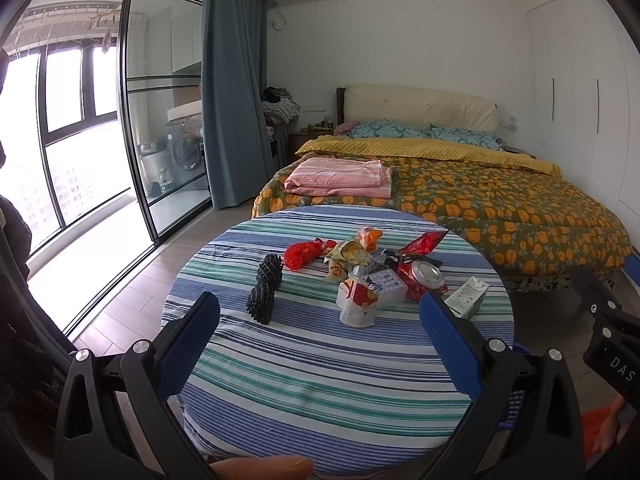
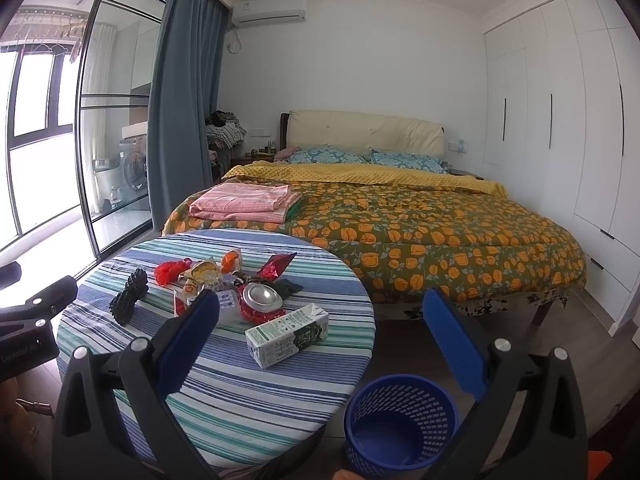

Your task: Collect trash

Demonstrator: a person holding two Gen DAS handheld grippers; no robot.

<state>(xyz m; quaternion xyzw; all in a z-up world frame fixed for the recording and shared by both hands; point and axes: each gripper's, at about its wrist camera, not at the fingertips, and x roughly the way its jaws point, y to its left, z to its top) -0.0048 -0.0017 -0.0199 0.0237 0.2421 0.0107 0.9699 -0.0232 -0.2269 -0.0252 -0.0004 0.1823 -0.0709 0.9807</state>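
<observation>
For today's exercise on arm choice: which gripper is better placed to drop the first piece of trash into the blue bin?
Right. The right gripper is open, with the milk carton just ahead and the blue bin directly below.

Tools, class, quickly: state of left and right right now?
Left tool: open, holding nothing, above the striped table.
Right tool: open, holding nothing.

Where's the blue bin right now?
In the right wrist view the bin stands on the floor, low and right of the striped table, nearest the milk carton.
</observation>
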